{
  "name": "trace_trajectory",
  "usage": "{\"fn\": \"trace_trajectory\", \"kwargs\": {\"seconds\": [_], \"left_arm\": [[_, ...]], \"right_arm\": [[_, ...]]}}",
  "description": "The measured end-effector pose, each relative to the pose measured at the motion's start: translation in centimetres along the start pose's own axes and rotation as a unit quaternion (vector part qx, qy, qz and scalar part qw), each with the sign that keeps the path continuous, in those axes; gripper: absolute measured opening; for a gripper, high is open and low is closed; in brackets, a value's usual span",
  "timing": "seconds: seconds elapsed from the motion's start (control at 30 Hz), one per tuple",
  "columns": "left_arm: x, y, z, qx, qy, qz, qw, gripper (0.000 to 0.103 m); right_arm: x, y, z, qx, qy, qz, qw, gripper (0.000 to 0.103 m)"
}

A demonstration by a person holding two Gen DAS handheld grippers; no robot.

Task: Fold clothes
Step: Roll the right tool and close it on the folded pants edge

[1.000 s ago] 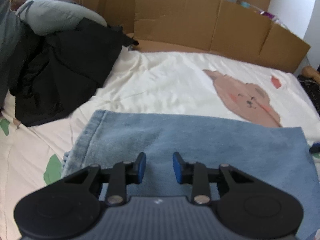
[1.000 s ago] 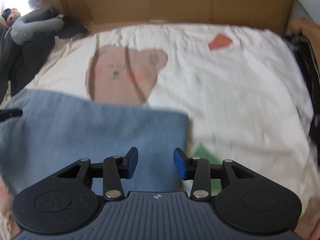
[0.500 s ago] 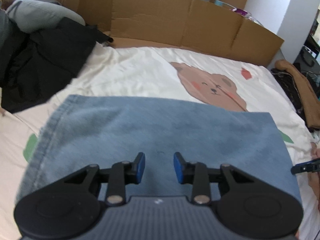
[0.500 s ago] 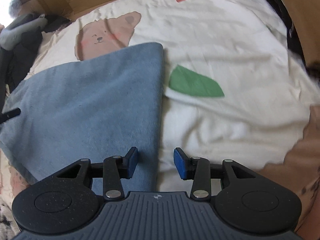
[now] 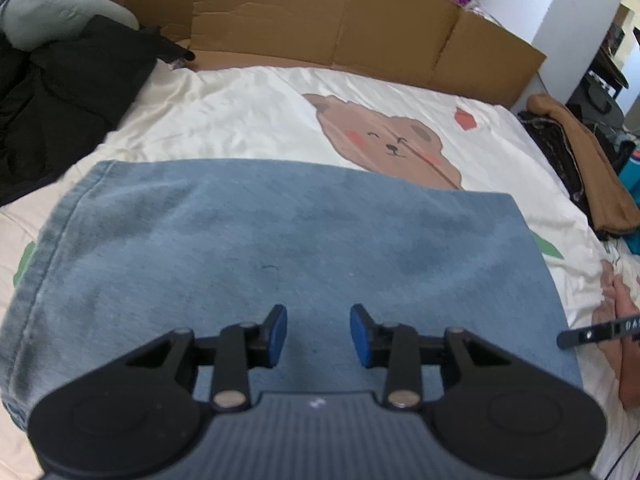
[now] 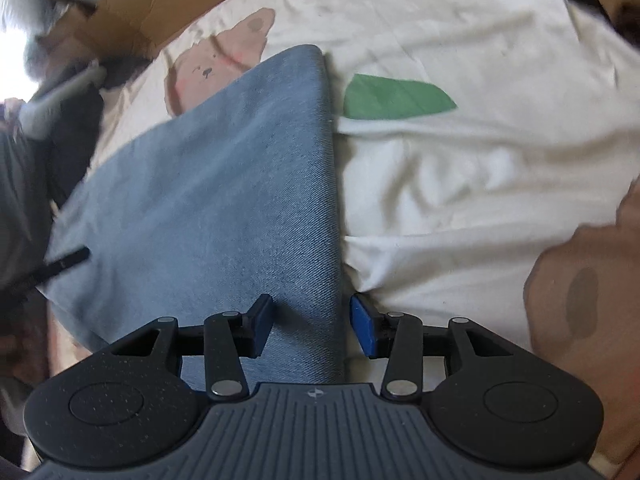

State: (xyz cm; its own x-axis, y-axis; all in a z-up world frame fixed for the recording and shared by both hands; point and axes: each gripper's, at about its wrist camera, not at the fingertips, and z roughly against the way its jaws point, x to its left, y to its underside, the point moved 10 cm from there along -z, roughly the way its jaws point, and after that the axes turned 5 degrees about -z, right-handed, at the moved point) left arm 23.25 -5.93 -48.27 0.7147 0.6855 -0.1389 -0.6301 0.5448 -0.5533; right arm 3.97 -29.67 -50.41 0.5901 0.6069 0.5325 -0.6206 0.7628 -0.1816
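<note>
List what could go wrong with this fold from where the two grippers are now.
1. The right gripper is open astride the blue denim garment edge; closing there might also pinch the cream bedsheet beside it.
2. The left gripper, open with nothing between its pads, hangs over the garment's middle, not an edge, so it may bunch the cloth.
3. The black clothes pile lies near the garment's left hem and could snag.

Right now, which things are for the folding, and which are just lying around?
For folding: blue denim garment, left gripper, right gripper.

Lying about: black clothes, brown garment, cardboard, grey pillow, bear bedsheet.
</note>
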Motion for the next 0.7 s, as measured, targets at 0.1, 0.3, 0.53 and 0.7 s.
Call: {"fn": "trace_trajectory", "kwargs": {"seconds": [0.1,0.3,0.53,0.7], "left_arm": [[0.0,0.4,-0.2,0.006,0.003,0.010,0.9999,0.040],[0.6,1.1,-0.2,0.017,-0.001,0.026,0.9995,0.040],[1.6,1.8,0.1,0.018,0.016,0.073,0.9970,0.040],[1.5,2.4,0.1,0.021,0.020,0.081,0.9963,0.040]], "right_arm": [[-0.1,0.0,-0.1,0.019,-0.035,-0.016,0.999,0.052],[0.2,0.7,-0.5,0.070,-0.083,-0.019,0.994,0.051],[0.0,0.4,-1.5,0.079,-0.098,-0.037,0.991,0.051],[0.7,0.1,-0.8,0.098,-0.154,-0.076,0.980,0.049]]}}
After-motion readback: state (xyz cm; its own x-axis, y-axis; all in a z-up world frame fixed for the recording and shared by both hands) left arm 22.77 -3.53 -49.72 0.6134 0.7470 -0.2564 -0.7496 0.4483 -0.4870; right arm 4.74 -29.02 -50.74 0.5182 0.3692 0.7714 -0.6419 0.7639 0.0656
